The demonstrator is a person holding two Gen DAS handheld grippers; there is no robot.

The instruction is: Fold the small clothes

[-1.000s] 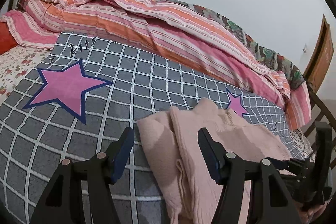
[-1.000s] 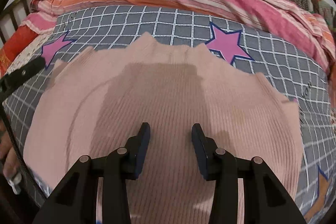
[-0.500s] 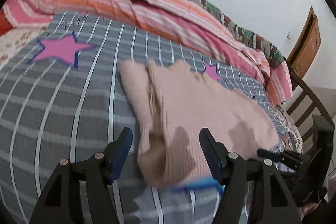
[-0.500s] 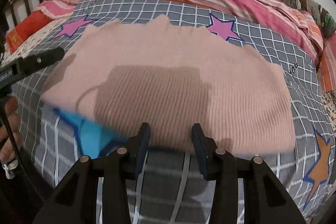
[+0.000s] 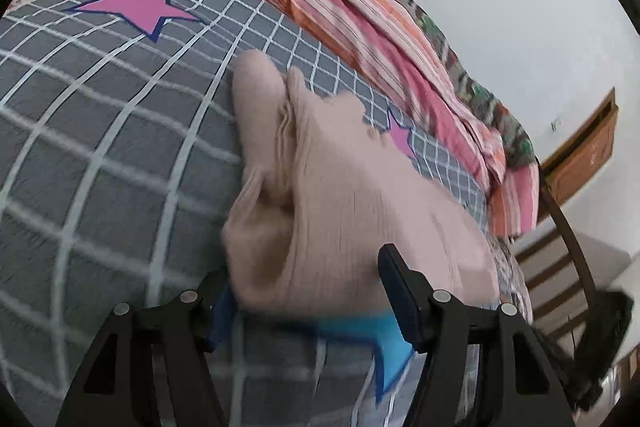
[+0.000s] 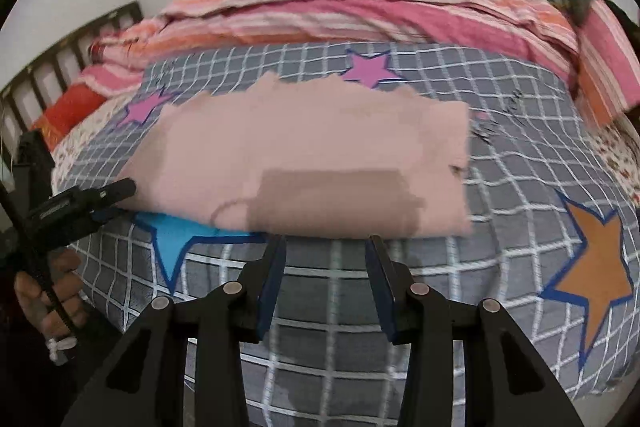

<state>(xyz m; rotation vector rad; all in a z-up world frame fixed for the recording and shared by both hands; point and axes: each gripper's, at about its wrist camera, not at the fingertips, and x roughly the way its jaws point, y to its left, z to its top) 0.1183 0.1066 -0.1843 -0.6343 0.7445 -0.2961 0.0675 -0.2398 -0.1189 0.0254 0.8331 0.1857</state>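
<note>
A pink ribbed knit garment lies folded in a wide band on the grey checked blanket. My left gripper is low at the garment's left end, jaws wide apart. The garment's near corner bulges between them, and no pad visibly presses on it. The right wrist view shows this gripper touching that left edge, held by a hand. My right gripper stands open just in front of the garment's near edge, with only blanket between its fingers.
A striped pink and orange quilt is heaped along the far side of the bed. Printed stars mark the blanket: blue under the garment's left corner, orange at right. A wooden chair stands past the bed's right end.
My right gripper has drawn back from above the garment to its near edge. My left gripper has sunk and rolled toward the garment's left end, so the corner now sits between its jaws.
</note>
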